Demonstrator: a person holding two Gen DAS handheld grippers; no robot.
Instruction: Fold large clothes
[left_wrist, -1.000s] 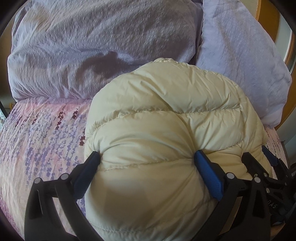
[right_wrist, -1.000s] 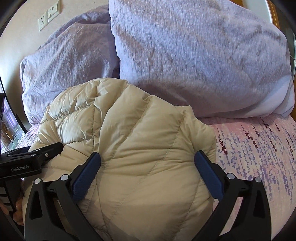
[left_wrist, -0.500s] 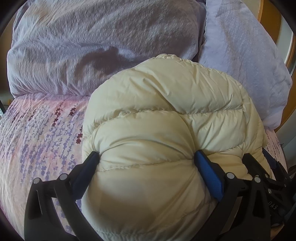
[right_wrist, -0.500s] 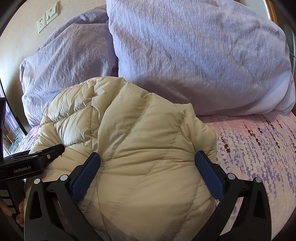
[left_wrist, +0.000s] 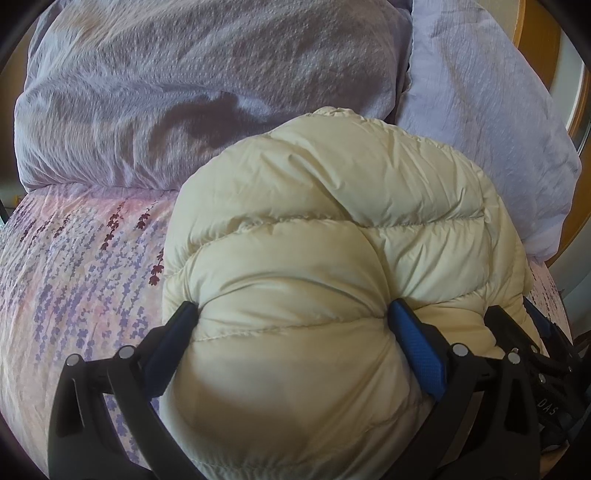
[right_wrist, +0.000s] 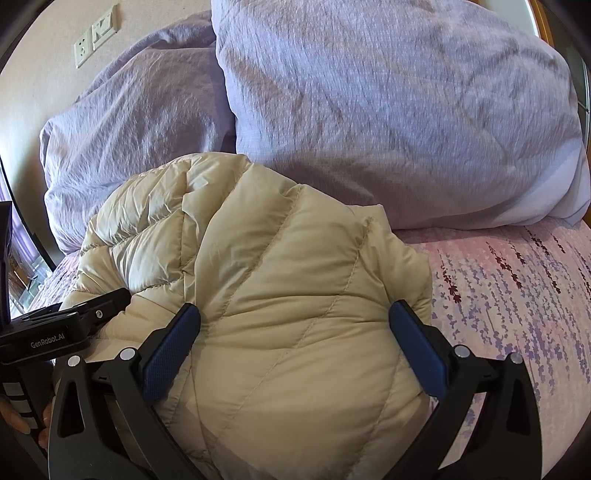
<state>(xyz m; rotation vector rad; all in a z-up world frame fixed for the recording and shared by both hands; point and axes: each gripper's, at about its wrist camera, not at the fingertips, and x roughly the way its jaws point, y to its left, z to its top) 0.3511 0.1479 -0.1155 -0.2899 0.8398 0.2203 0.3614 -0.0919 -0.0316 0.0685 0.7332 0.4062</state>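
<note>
A cream down jacket (left_wrist: 332, 258) is lying bundled on the bed (left_wrist: 74, 277), just in front of the lilac pillows (left_wrist: 203, 92). The left gripper (left_wrist: 293, 321) and right gripper (right_wrist: 293, 321) are straddling it with jaws spread wide, pressing into the padding rather than pinching it. Light, puffy and probably slick-shelled, it is likely best taken at a stitched seam or hem.

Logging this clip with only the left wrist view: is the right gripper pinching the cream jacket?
Observer: No pinch shows. The right gripper stands wide open, its fingers straddling the jacket.
Operator: Does the jacket's right edge hang off the bed?
Observer: No. That edge lies on the floral bedspread, which runs on further to the right.
</note>
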